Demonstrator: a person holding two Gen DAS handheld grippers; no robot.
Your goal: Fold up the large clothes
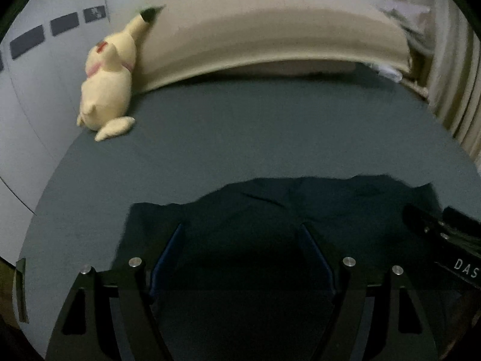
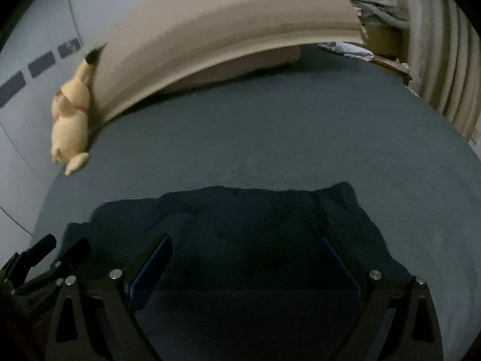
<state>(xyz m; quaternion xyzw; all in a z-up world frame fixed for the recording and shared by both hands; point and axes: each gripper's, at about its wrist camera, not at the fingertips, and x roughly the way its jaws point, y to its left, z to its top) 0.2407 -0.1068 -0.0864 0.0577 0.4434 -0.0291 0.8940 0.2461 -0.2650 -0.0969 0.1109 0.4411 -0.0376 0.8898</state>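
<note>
Both grippers' fingers (image 1: 177, 240) spread wide, ungripping, above dark garment (image 2: 240, 219); bedsheet (image 1: 255, 138) beyond bare.

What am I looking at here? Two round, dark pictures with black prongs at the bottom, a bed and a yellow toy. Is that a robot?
There is no robot arm. A person holds a two-finger gripper in each hand, and each gripper carries a wide-angle camera looking along its fingers. One picture is from the left gripper, the other from the right gripper; each also catches the other at its edge. Both hang over a dark garment lying on a bed with a grey-blue sheet. Both stand open and hold nothing. At the far side a yellow plush toy leans against a beige headboard.
</note>
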